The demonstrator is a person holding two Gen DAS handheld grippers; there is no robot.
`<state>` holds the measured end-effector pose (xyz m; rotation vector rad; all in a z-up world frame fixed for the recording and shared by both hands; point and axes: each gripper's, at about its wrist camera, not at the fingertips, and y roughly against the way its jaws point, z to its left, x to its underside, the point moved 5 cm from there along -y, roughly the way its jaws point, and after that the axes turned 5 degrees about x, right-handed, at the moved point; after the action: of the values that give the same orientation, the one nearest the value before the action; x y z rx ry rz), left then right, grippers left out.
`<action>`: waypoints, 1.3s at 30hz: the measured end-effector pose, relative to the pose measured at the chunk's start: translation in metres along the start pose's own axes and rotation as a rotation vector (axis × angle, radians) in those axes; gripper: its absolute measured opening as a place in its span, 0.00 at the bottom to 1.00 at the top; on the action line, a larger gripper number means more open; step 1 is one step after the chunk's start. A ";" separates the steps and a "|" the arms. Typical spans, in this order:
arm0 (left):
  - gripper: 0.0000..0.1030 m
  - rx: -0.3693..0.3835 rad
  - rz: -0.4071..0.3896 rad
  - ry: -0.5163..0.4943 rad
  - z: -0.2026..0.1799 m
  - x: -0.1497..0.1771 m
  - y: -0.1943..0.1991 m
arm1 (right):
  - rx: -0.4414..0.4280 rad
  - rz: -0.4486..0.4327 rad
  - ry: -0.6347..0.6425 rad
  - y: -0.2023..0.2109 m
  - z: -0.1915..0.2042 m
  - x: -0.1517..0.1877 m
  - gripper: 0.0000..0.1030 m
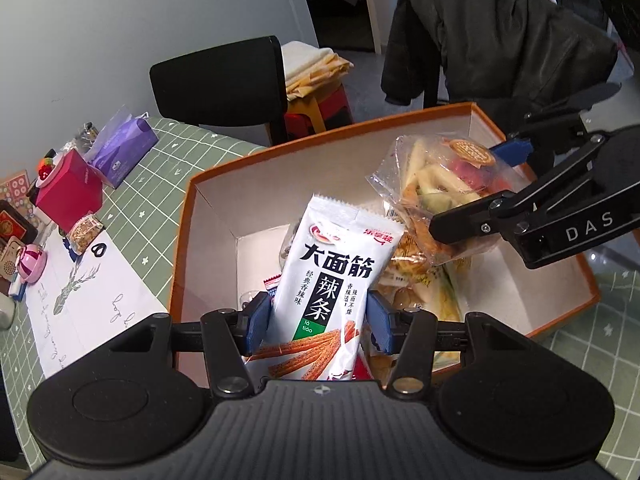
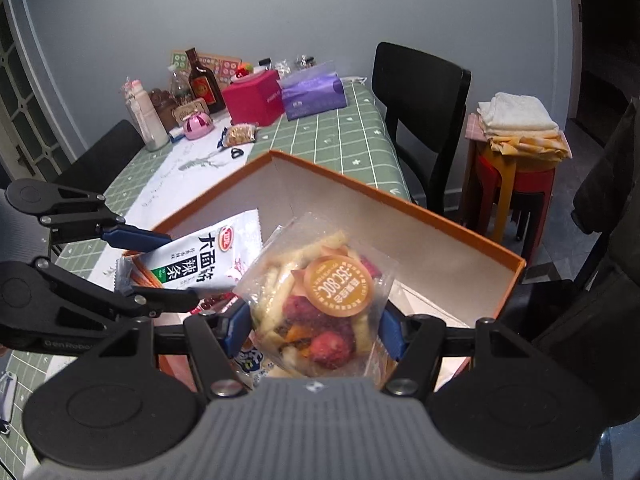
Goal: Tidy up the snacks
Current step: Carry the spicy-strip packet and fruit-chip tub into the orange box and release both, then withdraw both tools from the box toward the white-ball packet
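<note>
I have my left gripper (image 1: 318,316) clamped across the lower half of the white spicy-strip packet (image 1: 334,280), upright over the orange box (image 1: 180,240), so it can drop in on end. My right gripper (image 2: 314,330) pinches the clear bag of dried fruit chips (image 2: 316,304) above the same box, beside the packet, so both land among the snacks already inside.

— Where does the orange-walled cardboard box (image 2: 404,216) stand?

— On the green checked tablecloth (image 2: 340,128), with the black chair (image 2: 420,92) behind it.

— And the two packets?

— The white spicy-strip packet (image 1: 332,264) is over the box's left part, the clear bag of dried fruit pieces (image 1: 440,176) to its right (other snacks lie beneath).
</note>
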<state>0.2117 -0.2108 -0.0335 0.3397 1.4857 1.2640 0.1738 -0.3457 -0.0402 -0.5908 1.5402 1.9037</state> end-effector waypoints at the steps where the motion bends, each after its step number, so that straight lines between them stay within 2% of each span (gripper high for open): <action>1: 0.57 0.002 0.001 -0.005 -0.001 0.000 -0.001 | -0.001 0.006 0.002 -0.003 0.001 0.001 0.61; 6: 0.58 -0.023 0.009 -0.038 -0.001 -0.002 -0.005 | 0.018 0.018 0.011 -0.009 0.003 0.002 0.62; 7: 0.63 -0.031 0.021 -0.046 -0.001 -0.002 -0.007 | 0.029 0.021 0.009 -0.010 0.002 0.002 0.64; 11: 0.67 -0.072 0.033 -0.083 -0.002 -0.003 -0.009 | 0.069 0.023 -0.006 -0.012 -0.001 0.002 0.73; 13: 0.75 -0.091 0.021 -0.082 0.000 -0.003 -0.006 | 0.070 0.012 -0.014 -0.011 -0.002 0.001 0.73; 15: 0.76 -0.090 0.011 -0.067 0.003 -0.003 -0.003 | 0.069 0.001 -0.016 -0.008 -0.002 0.000 0.73; 31: 0.76 -0.124 -0.035 0.006 0.025 0.006 0.028 | 0.062 -0.019 0.001 0.001 0.007 -0.002 0.73; 39: 0.77 -0.143 -0.046 0.030 0.037 0.023 0.045 | 0.058 -0.023 0.022 0.004 0.021 -0.004 0.73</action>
<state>0.2161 -0.1569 -0.0021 0.1915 1.4115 1.3348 0.1746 -0.3260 -0.0304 -0.6035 1.5897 1.8349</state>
